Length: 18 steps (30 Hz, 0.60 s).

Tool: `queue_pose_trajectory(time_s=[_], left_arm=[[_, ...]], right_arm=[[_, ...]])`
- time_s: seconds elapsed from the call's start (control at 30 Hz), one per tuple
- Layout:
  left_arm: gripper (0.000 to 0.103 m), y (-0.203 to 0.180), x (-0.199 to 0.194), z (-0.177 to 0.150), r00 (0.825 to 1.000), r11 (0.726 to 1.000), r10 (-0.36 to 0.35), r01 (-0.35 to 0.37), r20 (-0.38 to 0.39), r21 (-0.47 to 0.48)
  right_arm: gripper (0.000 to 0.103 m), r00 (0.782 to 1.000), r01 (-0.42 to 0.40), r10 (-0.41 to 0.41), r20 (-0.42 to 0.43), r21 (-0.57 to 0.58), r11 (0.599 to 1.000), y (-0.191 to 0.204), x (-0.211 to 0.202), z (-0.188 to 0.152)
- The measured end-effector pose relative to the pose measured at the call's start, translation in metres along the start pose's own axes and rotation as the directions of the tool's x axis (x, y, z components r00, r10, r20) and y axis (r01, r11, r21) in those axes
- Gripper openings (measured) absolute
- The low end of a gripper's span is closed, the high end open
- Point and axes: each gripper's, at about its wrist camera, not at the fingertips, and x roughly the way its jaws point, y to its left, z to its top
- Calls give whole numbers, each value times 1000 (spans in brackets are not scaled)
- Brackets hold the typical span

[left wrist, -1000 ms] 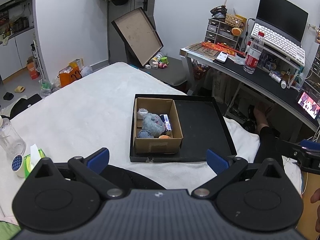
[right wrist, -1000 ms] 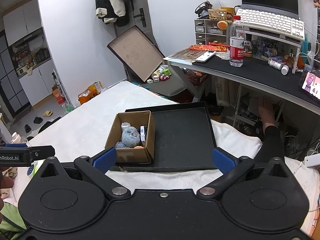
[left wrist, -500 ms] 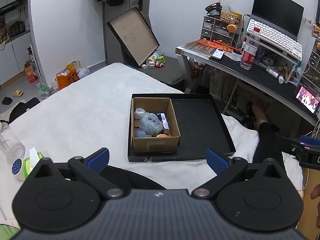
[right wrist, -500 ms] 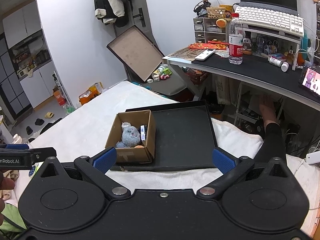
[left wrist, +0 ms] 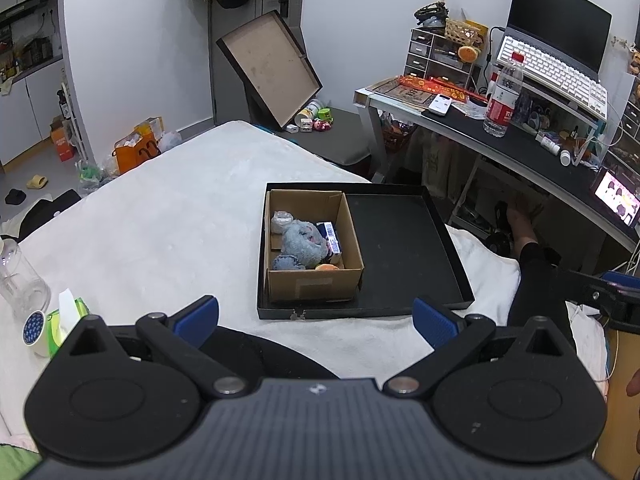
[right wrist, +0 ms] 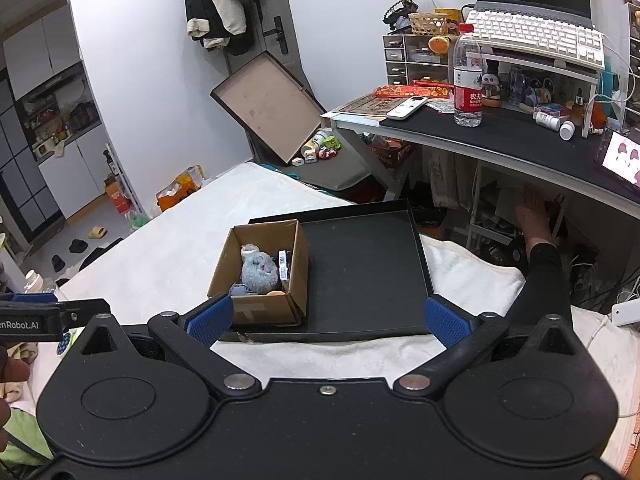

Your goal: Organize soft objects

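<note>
A small cardboard box (left wrist: 316,282) stands in the left half of a shallow black tray (left wrist: 400,240) on the white bed. In the box lie a grey-blue plush toy (left wrist: 302,240), a small pale bundle (left wrist: 281,219), a blue-and-white packet (left wrist: 331,236) and a small orange soft thing (left wrist: 328,267). The box (right wrist: 256,308), the tray (right wrist: 360,264) and the plush (right wrist: 259,268) also show in the right wrist view. My left gripper (left wrist: 316,320) is open and empty, held above the bed in front of the tray. My right gripper (right wrist: 327,320) is open and empty, also short of the tray.
A glass jar (left wrist: 20,276), a tape roll (left wrist: 34,326) and a green tissue pack (left wrist: 70,312) sit at the bed's left edge. A cluttered desk (left wrist: 520,148) with a water bottle (left wrist: 502,100) stands to the right. A box lid (left wrist: 268,68) leans at the far wall.
Both grippers have drawn back and risen a little, so the tray and box look slightly smaller and farther. Nothing was taken hold of or let go.
</note>
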Motion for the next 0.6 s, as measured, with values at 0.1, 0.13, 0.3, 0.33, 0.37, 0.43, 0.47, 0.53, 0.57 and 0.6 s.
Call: queue_pose_trajectory(time_s=[0.1, 0.13, 0.3, 0.33, 0.37, 0.43, 0.47, 0.53, 0.57, 0.6], left_arm=[[102, -1, 1, -1, 1000, 1000, -3, 3, 0, 5], [102, -1, 1, -2, 1000, 1000, -3, 3, -1, 6], [102, 0, 1, -2, 1000, 1000, -1, 1, 2, 4], [102, 1, 1, -1, 1000, 1000, -1, 1, 5, 1], [102, 0, 1, -1, 1000, 1000, 2, -2, 6, -2], [102, 0, 0, -2, 1000, 1000, 10, -10, 11, -3], [102, -1, 0, -2, 1000, 1000, 16, -16, 14, -1], [102, -4, 0, -4, 1000, 1000, 18, -18, 14, 6], [102, -5, 1, -5, 1000, 1000, 14, -14, 12, 13], [102, -6, 3, -6, 1000, 1000, 8, -8, 4, 22]], right_arm=[[103, 1000, 0, 0, -1, 2, 1000, -1, 1, -1], [103, 1000, 2, -2, -3, 3, 1000, -1, 1, -1], [103, 1000, 5, -5, -5, 0, 1000, -2, 2, -1], [103, 1000, 3, -3, -5, 2, 1000, -2, 2, -1], [103, 1000, 2, -2, -6, 4, 1000, -2, 2, -1], [103, 1000, 1, -1, -8, 7, 1000, -2, 3, -2], [103, 1000, 2, -2, -11, 7, 1000, -2, 4, -3], [103, 1000, 0, 0, -13, 3, 1000, -2, 5, -3], [103, 1000, -3, 3, -14, -1, 1000, -2, 5, -5], [103, 1000, -3, 3, -16, -4, 1000, -1, 6, -5]])
